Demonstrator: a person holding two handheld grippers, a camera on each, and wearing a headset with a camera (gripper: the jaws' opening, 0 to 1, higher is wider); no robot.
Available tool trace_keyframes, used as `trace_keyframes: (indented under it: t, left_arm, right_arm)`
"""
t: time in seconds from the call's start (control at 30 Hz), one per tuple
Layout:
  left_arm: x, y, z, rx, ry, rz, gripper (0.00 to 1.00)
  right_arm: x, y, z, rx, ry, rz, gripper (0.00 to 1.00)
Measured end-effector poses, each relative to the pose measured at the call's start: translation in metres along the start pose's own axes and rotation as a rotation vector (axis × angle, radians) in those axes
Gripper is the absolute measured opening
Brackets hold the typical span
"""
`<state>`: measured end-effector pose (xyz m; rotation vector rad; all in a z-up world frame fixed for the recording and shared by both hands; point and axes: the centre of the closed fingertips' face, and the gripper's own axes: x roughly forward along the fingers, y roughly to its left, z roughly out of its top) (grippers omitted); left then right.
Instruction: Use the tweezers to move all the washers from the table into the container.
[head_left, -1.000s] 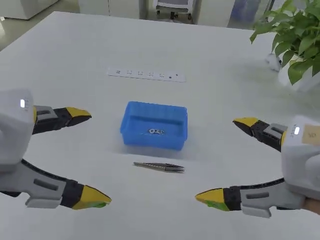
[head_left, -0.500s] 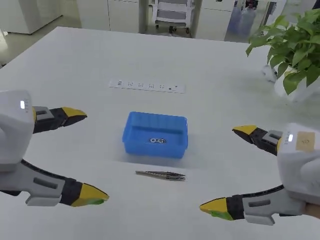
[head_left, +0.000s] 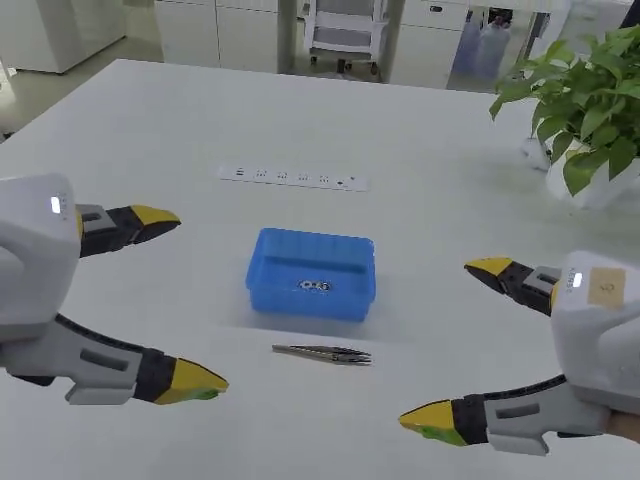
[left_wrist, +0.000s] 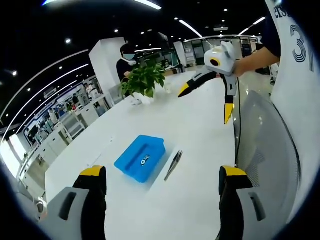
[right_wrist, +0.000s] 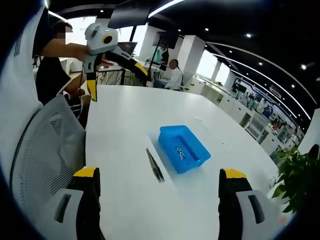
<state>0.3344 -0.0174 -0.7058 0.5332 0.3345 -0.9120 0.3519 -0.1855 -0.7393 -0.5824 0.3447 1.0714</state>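
Observation:
A blue container (head_left: 311, 272) stands mid-table with a few washers (head_left: 312, 286) lying inside it. Metal tweezers (head_left: 322, 352) lie flat on the table just in front of it. My left gripper (head_left: 185, 300) hovers open to the left of both, holding nothing. My right gripper (head_left: 452, 343) hovers open to their right, also holding nothing. The left gripper view has the container (left_wrist: 140, 157), the tweezers (left_wrist: 173, 164) and the right gripper (left_wrist: 205, 104) beyond. The right gripper view has the container (right_wrist: 183, 148), the tweezers (right_wrist: 155, 166) and the left gripper (right_wrist: 117, 82).
A white power strip (head_left: 294, 177) lies behind the container. A potted plant (head_left: 585, 90) stands at the table's far right. A mesh chair back (left_wrist: 265, 145) is close to the near table edge. People sit in the background.
The head camera has tilted up a little, so more of the room shows. Both grippers stay open and nearly in place. Tweezers and container have not moved.

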Motion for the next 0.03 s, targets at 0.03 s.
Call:
trace_keyframes:
  t: [0.03]
  left_arm:
    - [0.0, -0.0001, 0.0009, -0.005, -0.003, 0.0, 0.99]
  right_arm:
    - [0.0, 0.0, 0.0001, 0.001, 0.0, 0.0, 0.99]
